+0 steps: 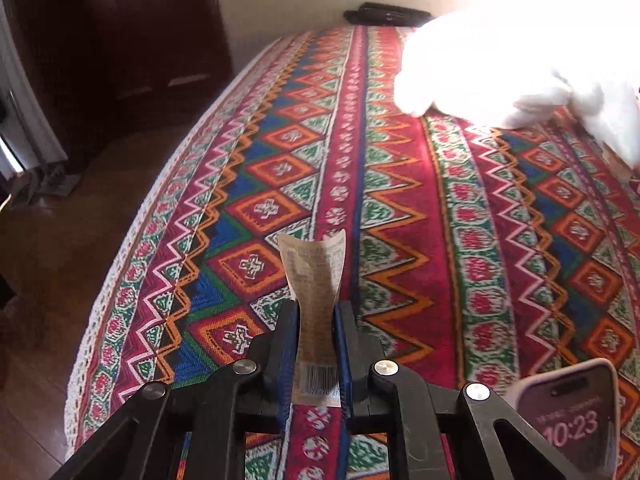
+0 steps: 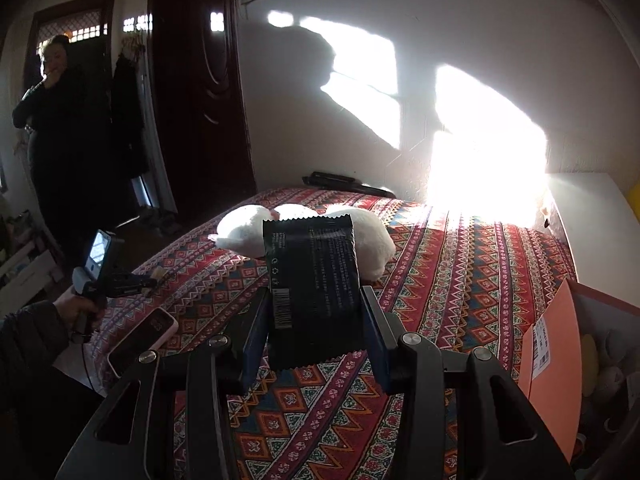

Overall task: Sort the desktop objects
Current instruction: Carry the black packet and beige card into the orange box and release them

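My left gripper (image 1: pixel 317 310) is shut on a slim tan snack packet (image 1: pixel 314 280) with a barcode near its lower end, held above the patterned tablecloth (image 1: pixel 400 200). My right gripper (image 2: pixel 314 294) is shut on a black snack packet (image 2: pixel 316 280) with white print and a barcode, standing upright between the fingers. The right wrist view also shows the left gripper (image 2: pixel 150 280) at the table's left edge, held by a hand (image 2: pixel 74 308). A phone (image 1: pixel 572 420) in a pale pink case lies close to the left gripper, its screen reading 10:23.
A white plush toy (image 2: pixel 304 232) lies mid-table in strong sunlight. An open orange box (image 2: pixel 556 360) stands at the right. A black object (image 2: pixel 344 182) rests at the table's far edge. A white cabinet (image 2: pixel 592 220) adjoins the table. A person (image 2: pixel 60 120) stands by the dark door.
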Motion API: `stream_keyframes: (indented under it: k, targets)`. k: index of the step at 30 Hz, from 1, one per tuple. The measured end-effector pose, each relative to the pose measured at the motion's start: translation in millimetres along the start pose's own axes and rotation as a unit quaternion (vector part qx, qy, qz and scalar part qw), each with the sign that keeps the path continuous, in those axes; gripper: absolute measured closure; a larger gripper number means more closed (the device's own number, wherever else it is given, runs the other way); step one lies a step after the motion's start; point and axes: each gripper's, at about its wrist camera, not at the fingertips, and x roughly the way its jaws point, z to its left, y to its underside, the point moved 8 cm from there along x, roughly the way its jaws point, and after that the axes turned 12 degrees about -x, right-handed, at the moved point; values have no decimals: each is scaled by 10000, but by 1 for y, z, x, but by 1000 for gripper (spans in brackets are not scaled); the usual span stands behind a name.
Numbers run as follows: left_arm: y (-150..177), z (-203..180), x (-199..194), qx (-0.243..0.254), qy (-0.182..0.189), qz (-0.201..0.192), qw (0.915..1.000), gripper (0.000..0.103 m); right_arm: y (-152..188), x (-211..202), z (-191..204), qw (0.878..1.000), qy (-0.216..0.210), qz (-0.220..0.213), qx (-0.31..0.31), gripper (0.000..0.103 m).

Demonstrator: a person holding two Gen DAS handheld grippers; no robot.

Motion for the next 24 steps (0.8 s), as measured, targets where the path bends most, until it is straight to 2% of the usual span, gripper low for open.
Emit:
stream_keyframes:
  k: [3, 7, 12, 15, 18, 24]
  targets:
    - [-6, -8, -26, -56, 125, -290, 9995, 90, -1, -6, -3, 10000, 41, -69, -8, 57]
    - [-15, -40, -79, -142, 626, -835, 9944, 90, -2, -14, -10, 9998, 114, -150, 22, 57]
    - [-20, -130, -137, 205, 1474, -1285, 9805, 90, -3, -32, -29, 9989, 306, -287, 197, 57]
    - [-19, -204, -170, 516, 2085, -1418, 9663, 90, 0, -47, -49, 9974, 491, -371, 377, 57]
    - [-17, -290, -201, 884, 2762, -1473, 9456, 90, 6, -71, -74, 9937, 890, -480, 491, 57]
    - [1, -467, -240, 1635, 3759, -1336, 9023, 89, 33, -140, -144, 9735, 2073, -644, 713, 57]
